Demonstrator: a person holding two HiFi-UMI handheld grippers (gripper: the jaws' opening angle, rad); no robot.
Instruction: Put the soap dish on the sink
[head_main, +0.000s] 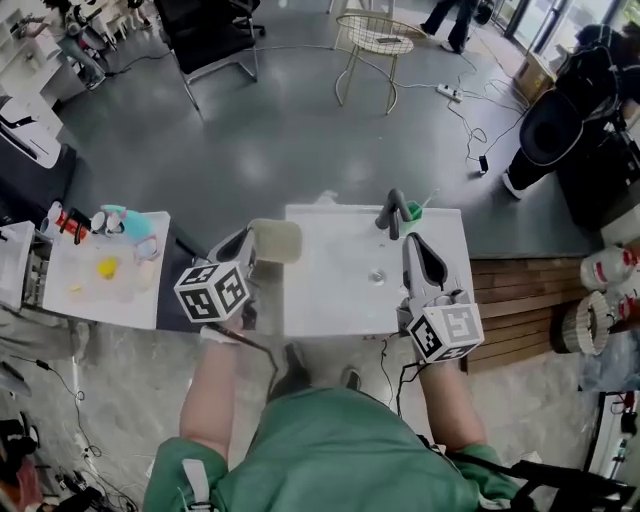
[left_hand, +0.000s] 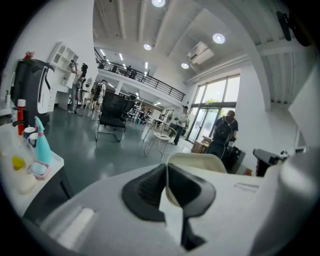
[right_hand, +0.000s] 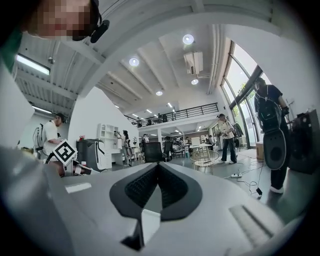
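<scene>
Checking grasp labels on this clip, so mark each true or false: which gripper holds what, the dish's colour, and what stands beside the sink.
1. The left gripper is shut on the soap dish. True.
2. The right gripper grips the faucet. False: its fingers are together with nothing between them, and the faucet stands apart from it.
3. The soap dish is green. False: it is cream; the green item stands by the faucet.
4. A side table with a teal bottle stands left of the sink. True.
</scene>
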